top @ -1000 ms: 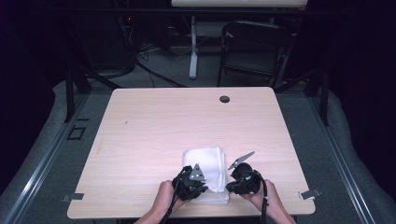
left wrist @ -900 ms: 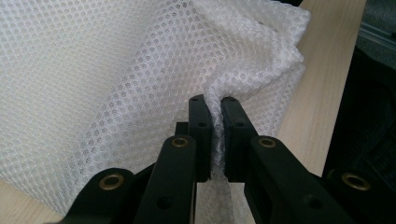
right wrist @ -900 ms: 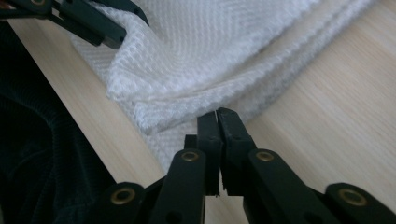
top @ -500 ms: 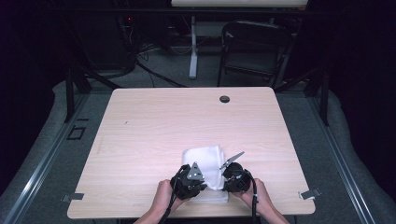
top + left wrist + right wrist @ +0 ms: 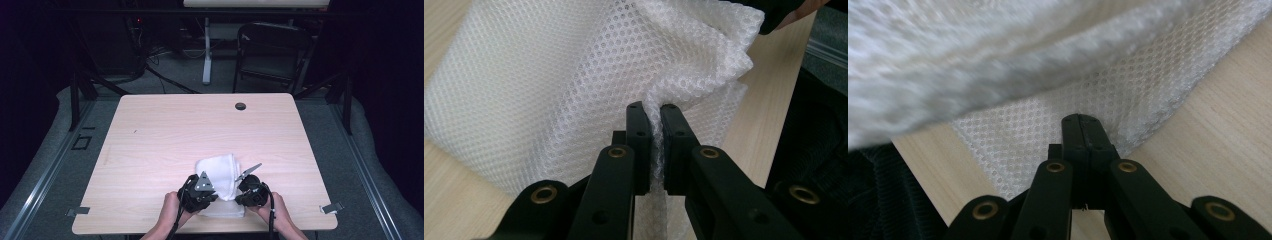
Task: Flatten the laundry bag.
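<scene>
Two hand-held grippers work at the tabletop's (image 5: 165, 135) near edge: left hand-held gripper (image 5: 652, 112) pinches a fold of white mesh cloth (image 5: 549, 75) between nearly closed jaws. Right hand-held gripper (image 5: 1083, 122) has jaws pressed together over the cloth's flat layer; whether it grips any mesh, can't tell. Cloth lies bunched near the near edge, right of centre, between both grippers.
</scene>
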A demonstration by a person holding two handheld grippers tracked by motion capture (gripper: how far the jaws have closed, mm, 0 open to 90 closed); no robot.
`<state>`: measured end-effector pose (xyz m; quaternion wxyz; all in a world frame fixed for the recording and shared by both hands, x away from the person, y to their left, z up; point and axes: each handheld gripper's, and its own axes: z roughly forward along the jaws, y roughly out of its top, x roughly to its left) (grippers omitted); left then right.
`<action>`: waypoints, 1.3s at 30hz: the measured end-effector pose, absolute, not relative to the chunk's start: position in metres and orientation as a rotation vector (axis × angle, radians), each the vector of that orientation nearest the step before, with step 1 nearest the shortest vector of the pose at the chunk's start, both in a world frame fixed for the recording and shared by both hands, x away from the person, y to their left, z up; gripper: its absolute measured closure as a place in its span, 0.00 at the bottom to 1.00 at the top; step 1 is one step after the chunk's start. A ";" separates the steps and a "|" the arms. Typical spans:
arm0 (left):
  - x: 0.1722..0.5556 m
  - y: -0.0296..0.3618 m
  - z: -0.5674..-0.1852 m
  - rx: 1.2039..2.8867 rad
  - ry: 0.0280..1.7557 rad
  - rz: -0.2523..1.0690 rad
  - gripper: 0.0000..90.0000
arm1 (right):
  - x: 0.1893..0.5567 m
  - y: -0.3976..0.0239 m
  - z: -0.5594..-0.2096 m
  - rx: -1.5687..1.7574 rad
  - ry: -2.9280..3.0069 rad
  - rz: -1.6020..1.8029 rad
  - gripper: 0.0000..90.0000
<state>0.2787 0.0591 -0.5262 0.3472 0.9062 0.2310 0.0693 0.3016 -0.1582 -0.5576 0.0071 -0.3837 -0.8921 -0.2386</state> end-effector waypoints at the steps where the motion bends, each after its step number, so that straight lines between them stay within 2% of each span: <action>1: 0.279 0.061 -0.525 2.347 0.600 0.184 0.95 | 0.302 -0.159 -0.558 -1.199 -2.787 -0.745 1.00; 12: 0.280 0.074 -0.518 2.326 0.614 0.206 0.95 | 0.303 -0.158 -0.555 -1.201 -2.807 -0.690 1.00; 39: 0.272 0.121 -0.513 2.228 0.769 0.225 0.94 | 0.304 -0.158 -0.553 -1.230 -2.847 -0.647 1.00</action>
